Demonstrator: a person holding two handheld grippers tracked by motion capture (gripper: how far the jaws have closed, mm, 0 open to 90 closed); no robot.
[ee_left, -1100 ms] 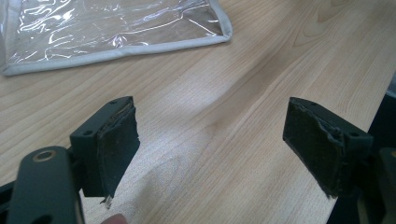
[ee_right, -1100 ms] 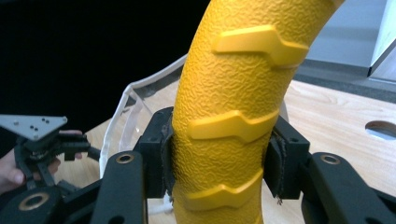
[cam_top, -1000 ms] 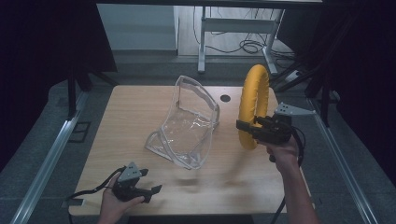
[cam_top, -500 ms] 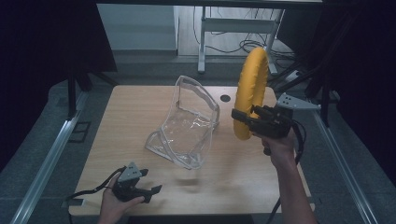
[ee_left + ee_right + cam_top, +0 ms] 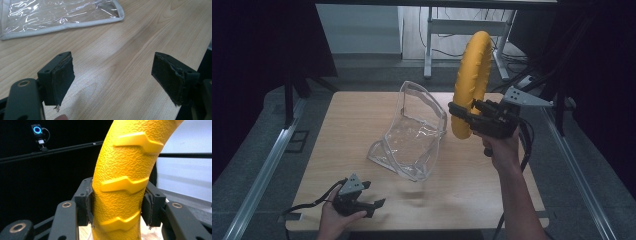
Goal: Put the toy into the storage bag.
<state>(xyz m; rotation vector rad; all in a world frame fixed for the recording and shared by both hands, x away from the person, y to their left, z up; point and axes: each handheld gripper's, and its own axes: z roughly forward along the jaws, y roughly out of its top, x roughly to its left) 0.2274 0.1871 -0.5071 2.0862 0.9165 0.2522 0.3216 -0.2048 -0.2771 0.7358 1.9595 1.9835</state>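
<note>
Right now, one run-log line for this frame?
right gripper: shut on ridged yellow rubber ring, lifted upright above wooden table | left gripper: open, empty, near front edge | clear plastic zip pouch: mid-table, untouched

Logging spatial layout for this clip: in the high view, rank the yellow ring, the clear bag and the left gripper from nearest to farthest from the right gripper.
1. yellow ring, clamped in the right gripper.
2. clear bag, mid-table, to its left.
3. left gripper, near table edge, open.
</note>
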